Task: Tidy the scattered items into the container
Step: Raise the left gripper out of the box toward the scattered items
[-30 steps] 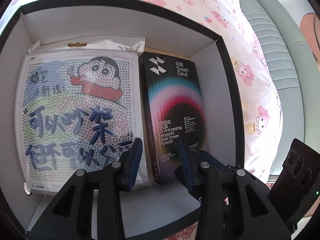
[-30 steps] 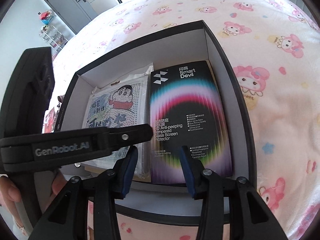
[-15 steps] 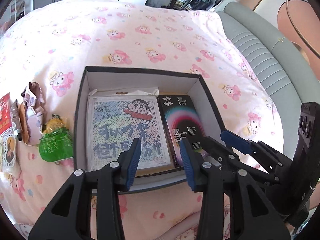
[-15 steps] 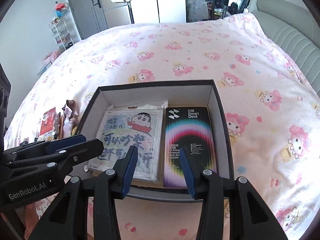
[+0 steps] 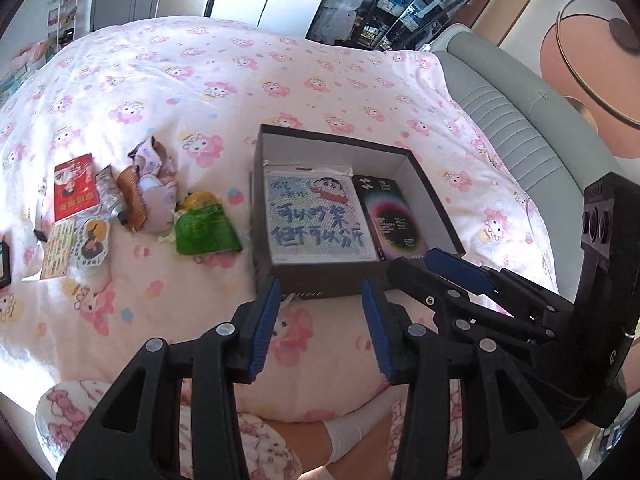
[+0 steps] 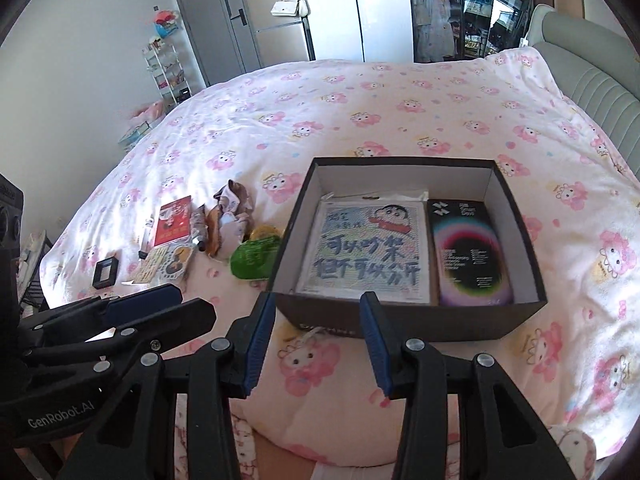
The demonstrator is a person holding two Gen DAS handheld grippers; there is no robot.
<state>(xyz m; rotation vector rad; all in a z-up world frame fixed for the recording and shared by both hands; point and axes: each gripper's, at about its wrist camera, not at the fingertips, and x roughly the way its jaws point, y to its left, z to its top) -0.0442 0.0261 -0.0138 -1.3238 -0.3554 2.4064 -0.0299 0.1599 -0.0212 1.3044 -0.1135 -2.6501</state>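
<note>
While both grippers hang over the bed with nothing in them, the next job looks like fetching more things from the pile. The left gripper has just been opening its fingers, and nothing sits between them. The right gripper has its fingers apart and empty too.

The dark box sits on the blanket. A cartoon picture sheet and a black phone-glass packet lie flat inside, side by side.

The scattered things lie left of the box: a green packet nearest, then crumpled wrappers, a red card and a small black square farther off.

I would take the green packet first. Come down from above and pinch its edge, because the soft blanket gives way. There is lots of open room on the left. Lift high enough to clear the box wall.
</note>
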